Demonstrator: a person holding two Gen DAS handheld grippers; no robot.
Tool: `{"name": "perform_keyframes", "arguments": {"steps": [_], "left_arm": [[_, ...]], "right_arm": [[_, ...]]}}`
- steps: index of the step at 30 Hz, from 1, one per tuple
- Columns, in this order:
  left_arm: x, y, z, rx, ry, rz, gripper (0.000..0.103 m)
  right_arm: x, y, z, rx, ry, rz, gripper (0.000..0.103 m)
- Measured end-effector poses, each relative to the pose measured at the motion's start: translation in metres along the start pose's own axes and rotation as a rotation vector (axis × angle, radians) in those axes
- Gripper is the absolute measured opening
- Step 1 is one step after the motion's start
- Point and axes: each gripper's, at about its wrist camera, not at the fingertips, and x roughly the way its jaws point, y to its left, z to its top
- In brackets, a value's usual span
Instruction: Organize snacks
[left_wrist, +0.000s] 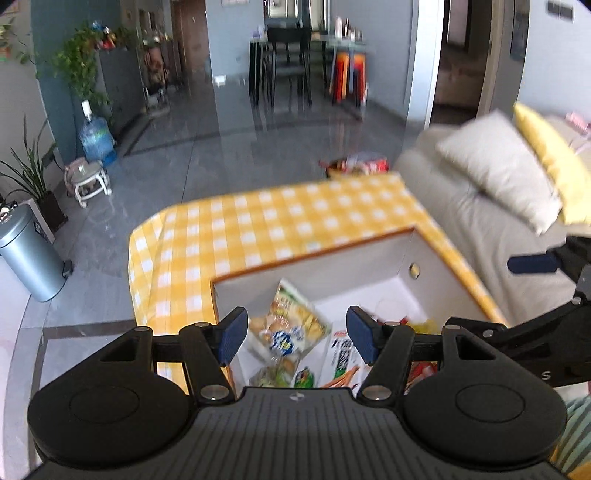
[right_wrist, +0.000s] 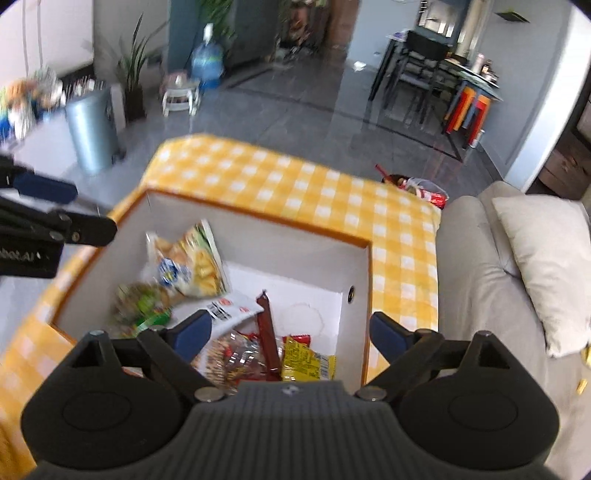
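Observation:
A white box with an orange rim (left_wrist: 314, 254) (right_wrist: 258, 218) stands on a table with a yellow checked cloth (left_wrist: 258, 221) (right_wrist: 295, 173). It holds several snack packs: a yellow-green chips bag (left_wrist: 291, 321) (right_wrist: 192, 262), a green pack (right_wrist: 144, 302), a white pack (left_wrist: 341, 354), a red-brown pack (right_wrist: 236, 358) and a yellow pack (right_wrist: 306, 358). My left gripper (left_wrist: 293, 334) is open and empty above the box's near left part. My right gripper (right_wrist: 290, 332) is open and empty above the near right part.
A grey sofa (left_wrist: 480, 221) (right_wrist: 480, 280) with a pale cushion (right_wrist: 546, 254) is right of the table. More snack bags (left_wrist: 354, 164) (right_wrist: 417, 186) lie beyond the table's far edge. A metal bin (left_wrist: 27, 254) (right_wrist: 92, 129) stands on the floor at left.

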Motion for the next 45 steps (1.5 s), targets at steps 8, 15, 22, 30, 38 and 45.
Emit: {"name": "perform_keyframes", "arguments": {"steps": [8, 15, 22, 30, 38, 45], "left_arm": [[-0.045, -0.014, -0.017, 0.040, -0.167, 0.099, 0.072], [-0.073, -0.023, -0.035, 0.019, -0.219, 0.123, 0.072], [-0.102, -0.023, -0.050, -0.022, -0.224, 0.182, 0.085], [-0.100, -0.028, -0.073, -0.039, -0.180, 0.242, 0.086], [-0.091, -0.028, -0.077, -0.088, -0.098, 0.183, 0.088], [-0.083, -0.026, -0.078, -0.129, -0.053, 0.178, 0.088]], "right_arm": [[-0.077, -0.008, -0.014, 0.186, -0.164, 0.046, 0.095], [-0.128, -0.001, -0.037, 0.240, -0.273, 0.011, 0.099], [-0.151, 0.012, -0.063, 0.233, -0.271, -0.006, 0.099], [-0.156, 0.019, -0.088, 0.249, -0.234, 0.002, 0.099], [-0.141, 0.023, -0.092, 0.238, -0.200, 0.012, 0.099], [-0.127, 0.023, -0.082, 0.233, -0.182, 0.025, 0.099]]}}
